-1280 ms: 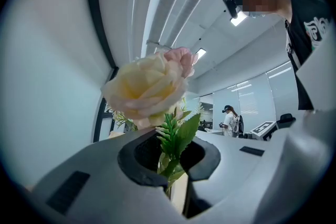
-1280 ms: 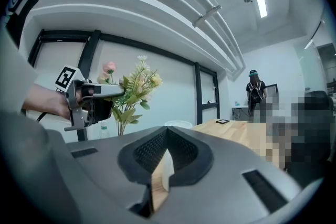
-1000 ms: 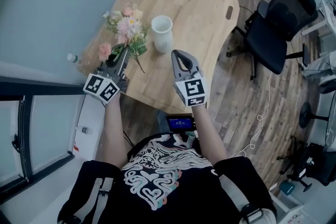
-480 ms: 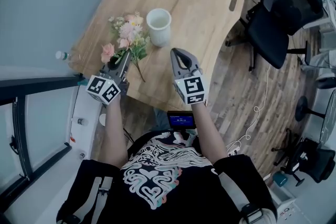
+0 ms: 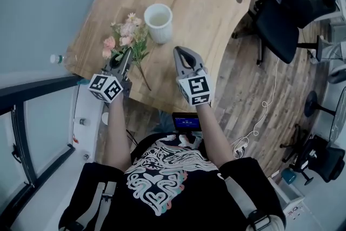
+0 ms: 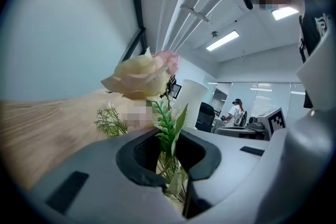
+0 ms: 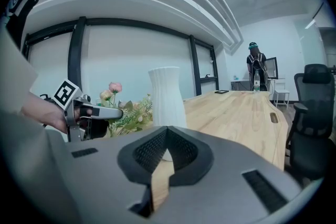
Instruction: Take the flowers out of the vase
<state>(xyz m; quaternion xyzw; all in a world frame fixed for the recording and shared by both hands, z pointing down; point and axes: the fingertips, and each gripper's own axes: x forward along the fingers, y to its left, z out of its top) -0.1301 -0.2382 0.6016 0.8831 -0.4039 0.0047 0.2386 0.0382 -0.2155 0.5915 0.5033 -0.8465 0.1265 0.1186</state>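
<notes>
Pink and cream artificial flowers (image 5: 125, 40) are sitting clear of the white vase (image 5: 158, 22), low over the wooden counter (image 5: 194, 2) near its left edge. I cannot tell whether they are touching it. My left hand-held gripper (image 5: 124, 58) is grasping their green stems (image 6: 169, 157). The bunch's long axis is running along the gripper's own line, blooms toward the far edge. The vase is standing upright just beside the blooms. My right hand-held gripper (image 5: 182, 52) is hovering clenched and empty by the near edge, so I judge the set-down is falling to the left.
</notes>
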